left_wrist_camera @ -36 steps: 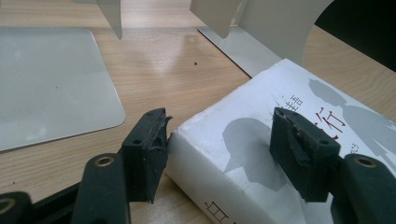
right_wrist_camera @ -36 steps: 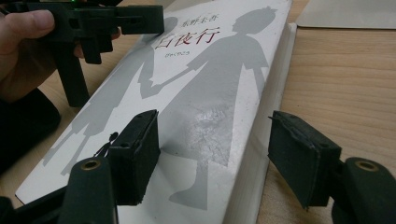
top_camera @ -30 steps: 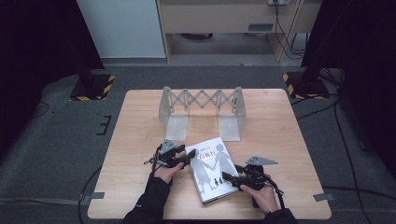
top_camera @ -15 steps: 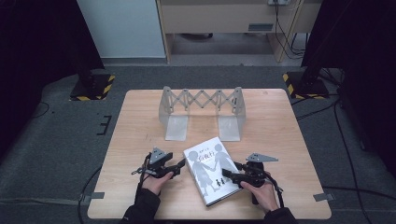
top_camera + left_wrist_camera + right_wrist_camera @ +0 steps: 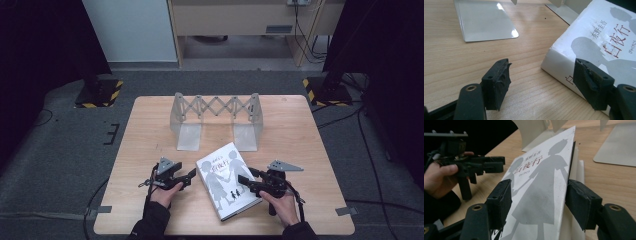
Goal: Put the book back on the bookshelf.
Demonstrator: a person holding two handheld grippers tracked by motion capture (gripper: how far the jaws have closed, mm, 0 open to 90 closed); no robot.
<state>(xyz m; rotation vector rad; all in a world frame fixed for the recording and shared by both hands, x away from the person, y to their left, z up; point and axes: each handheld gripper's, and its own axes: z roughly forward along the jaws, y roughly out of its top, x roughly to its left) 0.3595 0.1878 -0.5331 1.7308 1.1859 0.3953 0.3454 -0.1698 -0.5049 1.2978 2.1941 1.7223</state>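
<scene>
The main risk is that the book (image 5: pixel 227 180) slips or falls open. The right hand-held gripper (image 5: pixel 243 179) takes it only at its right long edge, with one jaw on the front cover and the other against the underside near the page block, so it looks closed on the book across its thickness. If the person lifts from there, the far, heavy side would hang and could twist out of the pads, or the cover alone could bend up. The left hand-held gripper (image 5: pixel 192 176) gives no support. Its jaws have just been opening and now stand wide, with only bare table (image 5: pixel 150 125) between them, and the book's near corner is just beside one jaw. If it closes without first moving onto the book, it would catch nothing or push the corner sideways. The metal folding bookrack (image 5: pixel 216 107) stands behind, near the book's far corner, and a careless swing could knock it. The book is a thick white paperback that lies flat and slanted at the front middle of the table, between the two hand-held grippers. Its cover shows grey silhouettes of two figures holding hands and red-brown East Asian title characters, and the surface seems smooth.
</scene>
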